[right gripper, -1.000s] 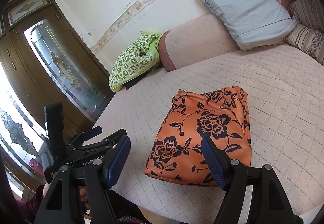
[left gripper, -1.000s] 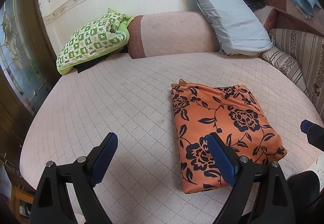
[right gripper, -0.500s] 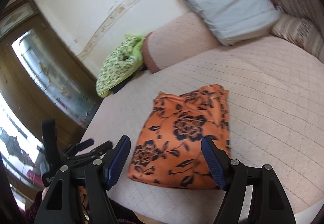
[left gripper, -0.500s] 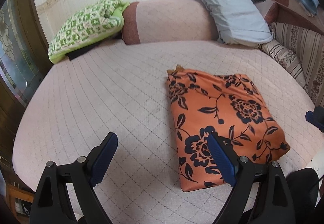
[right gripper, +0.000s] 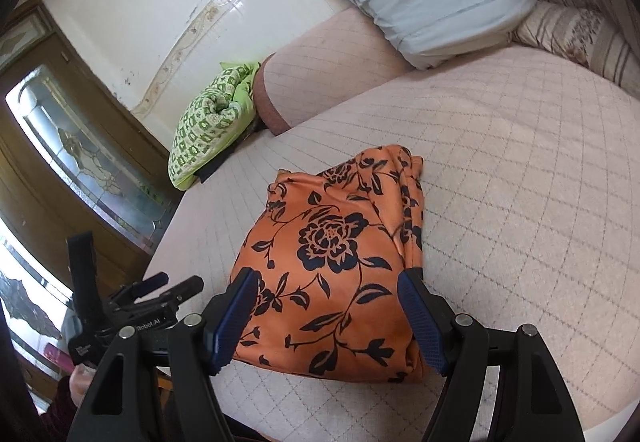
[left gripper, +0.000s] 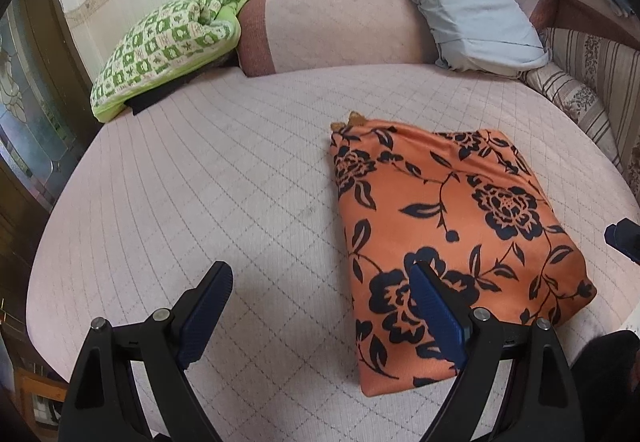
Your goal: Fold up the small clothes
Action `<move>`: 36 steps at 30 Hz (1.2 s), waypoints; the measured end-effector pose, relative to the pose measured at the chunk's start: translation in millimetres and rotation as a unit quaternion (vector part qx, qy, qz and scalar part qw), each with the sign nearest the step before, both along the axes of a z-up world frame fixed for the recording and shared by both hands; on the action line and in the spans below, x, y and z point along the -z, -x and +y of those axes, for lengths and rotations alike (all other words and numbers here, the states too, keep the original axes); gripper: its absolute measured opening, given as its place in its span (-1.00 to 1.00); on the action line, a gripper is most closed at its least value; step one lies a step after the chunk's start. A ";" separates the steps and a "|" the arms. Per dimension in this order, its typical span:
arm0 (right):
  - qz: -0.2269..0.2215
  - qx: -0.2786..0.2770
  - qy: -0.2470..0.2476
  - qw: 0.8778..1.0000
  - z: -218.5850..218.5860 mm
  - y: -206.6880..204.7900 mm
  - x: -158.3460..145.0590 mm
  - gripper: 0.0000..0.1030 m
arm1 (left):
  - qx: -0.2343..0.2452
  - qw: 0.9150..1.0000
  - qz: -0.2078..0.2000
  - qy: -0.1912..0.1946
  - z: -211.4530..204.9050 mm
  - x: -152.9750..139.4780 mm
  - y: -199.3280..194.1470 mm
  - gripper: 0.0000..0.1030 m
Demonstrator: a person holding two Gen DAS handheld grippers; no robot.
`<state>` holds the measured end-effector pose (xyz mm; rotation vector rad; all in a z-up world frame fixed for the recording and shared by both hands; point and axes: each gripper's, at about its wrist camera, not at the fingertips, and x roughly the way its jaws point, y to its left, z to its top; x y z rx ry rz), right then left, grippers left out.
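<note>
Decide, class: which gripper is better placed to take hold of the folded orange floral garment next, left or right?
Right, probably. The right gripper is open and centred over the orange floral garment near edge. The left gripper, also open, sits off its side, mostly over bare bed cover.

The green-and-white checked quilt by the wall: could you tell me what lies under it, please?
A flat black item pokes out beneath the green-and-white checked quilt, resting on the pink quilted mattress. The quilt covers most of it, so I cannot tell what it is.
</note>
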<state>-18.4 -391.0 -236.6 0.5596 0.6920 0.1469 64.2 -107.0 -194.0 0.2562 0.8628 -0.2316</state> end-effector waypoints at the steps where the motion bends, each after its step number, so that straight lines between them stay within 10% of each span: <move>1: -0.003 -0.002 0.007 1.000 2.9 -0.2 -2.5 0.46 | 0.000 1.000 -0.002 0.000 -0.6 -1.2 -0.1 0.75; 36: 0.108 -0.019 0.014 0.994 24.7 -25.3 61.3 0.20 | -0.001 0.999 0.035 -0.024 -0.7 41.5 -4.6 0.75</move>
